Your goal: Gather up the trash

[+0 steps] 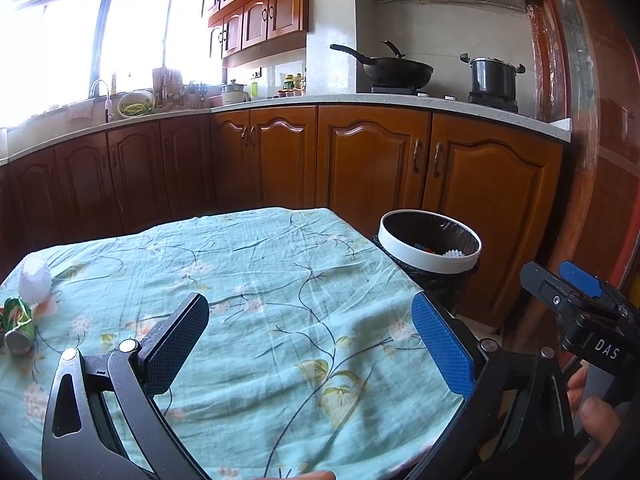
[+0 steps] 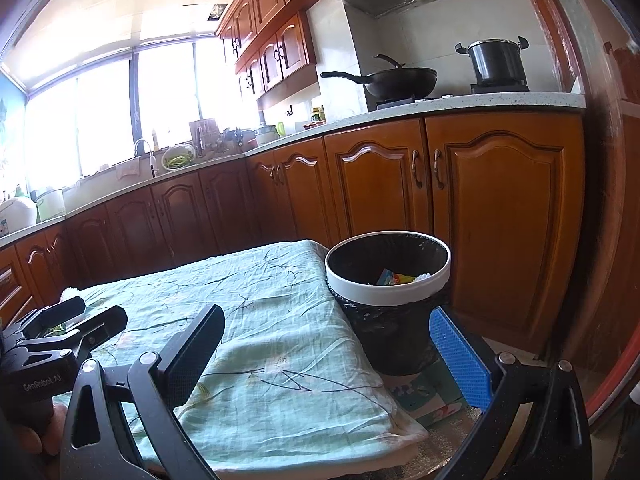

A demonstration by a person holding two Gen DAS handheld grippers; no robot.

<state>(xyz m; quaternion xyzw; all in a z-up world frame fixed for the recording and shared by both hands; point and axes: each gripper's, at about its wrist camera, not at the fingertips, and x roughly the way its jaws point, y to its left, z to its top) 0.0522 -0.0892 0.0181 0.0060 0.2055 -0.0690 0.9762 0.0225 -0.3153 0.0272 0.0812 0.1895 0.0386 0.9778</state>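
Observation:
A crushed green can [image 1: 17,326] and a white foam net wrap [image 1: 35,279] lie at the left edge of the table with the teal floral cloth [image 1: 256,264]. My left gripper [image 1: 312,344] is open and empty above the cloth, well right of them. A white-rimmed bin with a black liner [image 1: 430,246] stands off the table's right corner and holds some trash; it also shows in the right wrist view [image 2: 387,276]. My right gripper [image 2: 328,356] is open and empty over the table's right edge, close to the bin.
Wooden cabinets [image 1: 372,168] and a counter run behind the table. A wok [image 1: 394,68] and a pot [image 1: 492,78] sit on the stove. A sink [image 1: 100,96] is under the window. A wooden door frame [image 1: 576,120] stands at the right.

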